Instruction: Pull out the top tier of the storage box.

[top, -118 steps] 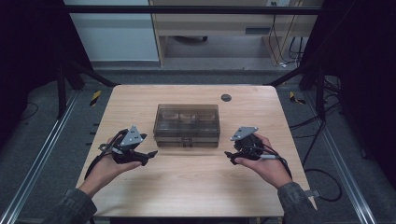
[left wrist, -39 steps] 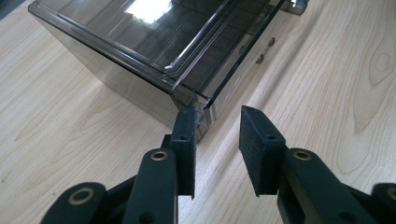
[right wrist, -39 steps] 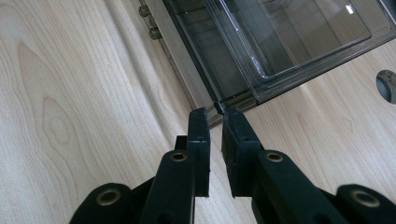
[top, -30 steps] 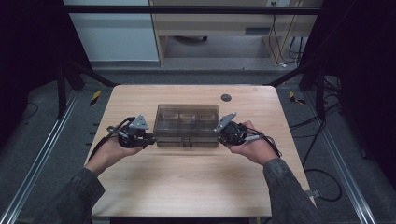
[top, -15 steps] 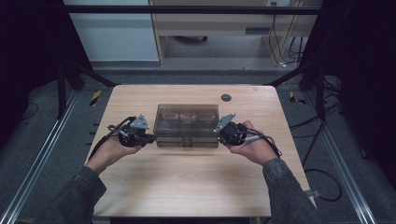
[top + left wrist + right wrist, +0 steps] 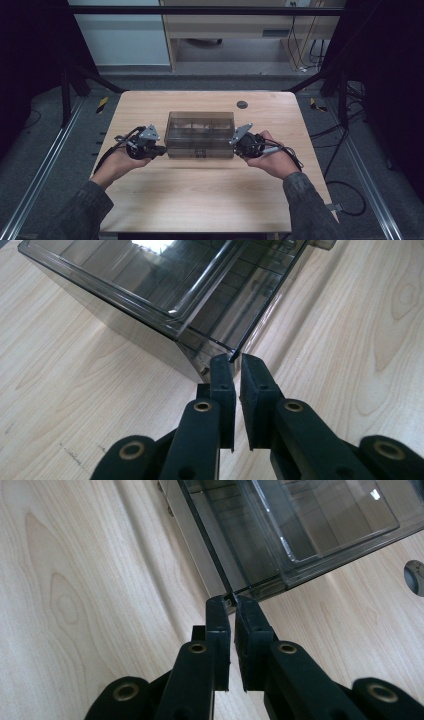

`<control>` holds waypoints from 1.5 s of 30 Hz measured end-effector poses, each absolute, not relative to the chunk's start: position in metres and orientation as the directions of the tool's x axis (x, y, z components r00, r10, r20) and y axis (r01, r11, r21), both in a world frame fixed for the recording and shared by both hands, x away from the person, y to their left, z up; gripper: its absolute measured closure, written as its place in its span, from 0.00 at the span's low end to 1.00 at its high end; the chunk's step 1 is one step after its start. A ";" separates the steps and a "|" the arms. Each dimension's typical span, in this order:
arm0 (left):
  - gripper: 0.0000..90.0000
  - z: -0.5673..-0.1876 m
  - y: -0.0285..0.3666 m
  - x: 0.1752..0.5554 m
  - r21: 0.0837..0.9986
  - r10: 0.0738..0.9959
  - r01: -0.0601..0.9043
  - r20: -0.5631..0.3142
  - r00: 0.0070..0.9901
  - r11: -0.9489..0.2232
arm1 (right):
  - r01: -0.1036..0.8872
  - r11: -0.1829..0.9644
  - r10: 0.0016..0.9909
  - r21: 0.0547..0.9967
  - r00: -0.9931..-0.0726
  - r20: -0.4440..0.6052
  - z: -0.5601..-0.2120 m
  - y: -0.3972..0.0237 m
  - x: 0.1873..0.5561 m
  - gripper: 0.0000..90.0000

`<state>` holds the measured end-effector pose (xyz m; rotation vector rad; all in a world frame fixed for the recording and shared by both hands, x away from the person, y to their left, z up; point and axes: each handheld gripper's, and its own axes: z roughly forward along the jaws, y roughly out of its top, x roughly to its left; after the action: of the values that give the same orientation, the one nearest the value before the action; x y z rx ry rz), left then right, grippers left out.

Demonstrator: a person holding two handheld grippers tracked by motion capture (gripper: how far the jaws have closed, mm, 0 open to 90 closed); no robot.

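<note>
A smoky see-through plastic box (image 6: 200,132) with a lid stands in the middle of the wooden table (image 6: 200,200). My left gripper (image 6: 162,149) is at its front left corner and my right gripper (image 6: 235,145) at its front right corner, each held in a hand. In the left gripper view the box (image 6: 150,280) lies ahead. The left gripper (image 6: 232,362) has just been closing, and its tips now pinch the lid's thin corner rim. In the right gripper view the right gripper (image 6: 232,602) is shut the same way on the other corner of the box (image 6: 310,515).
A small dark round cap (image 6: 242,104) sits in the table top behind the box, also seen as the cap (image 6: 415,577) at the right edge. Yellow-black pieces (image 6: 102,104) lie on the floor beside the table. Metal rails run along both sides.
Since the earliest frame both hands have moved forward from the table's front area to the box's front corners. Over the last second they have stayed still there.
</note>
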<state>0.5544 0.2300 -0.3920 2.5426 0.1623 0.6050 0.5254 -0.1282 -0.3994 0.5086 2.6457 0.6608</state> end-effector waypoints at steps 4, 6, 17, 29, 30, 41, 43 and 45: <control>0.93 -0.392 0.232 0.549 0.517 0.227 -0.003 0.381 0.896 -0.856 | 0.253 0.820 0.423 0.514 -0.872 -0.245 -0.399 -0.129 0.521 0.95; 0.94 -0.394 0.231 0.546 0.521 0.225 -0.003 0.373 0.900 -0.853 | 0.248 0.824 0.415 0.509 -0.876 -0.245 -0.399 -0.129 0.517 0.95; 0.94 -0.393 0.233 0.535 0.516 0.217 -0.008 0.374 0.902 -0.857 | 0.247 0.819 0.418 0.518 -0.875 -0.244 -0.400 -0.129 0.505 0.95; 0.94 -0.393 0.232 0.522 0.522 0.221 -0.007 0.373 0.901 -0.853 | 0.243 0.825 0.408 0.510 -0.881 -0.241 -0.398 -0.129 0.493 0.95; 0.94 -0.393 0.232 0.522 0.519 0.218 -0.009 0.374 0.901 -0.855 | 0.243 0.825 0.408 0.510 -0.881 -0.238 -0.398 -0.129 0.492 0.95; 0.94 -0.392 0.232 0.511 0.511 0.215 -0.009 0.377 0.901 -0.859 | 0.232 0.834 0.393 0.500 -0.887 -0.243 -0.397 -0.128 0.485 0.95; 0.94 -0.392 0.232 0.510 0.511 0.210 -0.013 0.376 0.902 -0.860 | 0.232 0.832 0.394 0.503 -0.886 -0.244 -0.398 -0.129 0.484 0.95; 0.94 -0.392 0.231 0.508 0.513 0.218 -0.005 0.372 0.902 -0.858 | 0.238 0.827 0.400 0.509 -0.885 -0.237 -0.399 -0.130 0.482 0.95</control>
<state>0.5080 0.2312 -0.3922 2.5457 0.1533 0.5780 0.4822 -0.1297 -0.3985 0.4821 2.6744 0.6824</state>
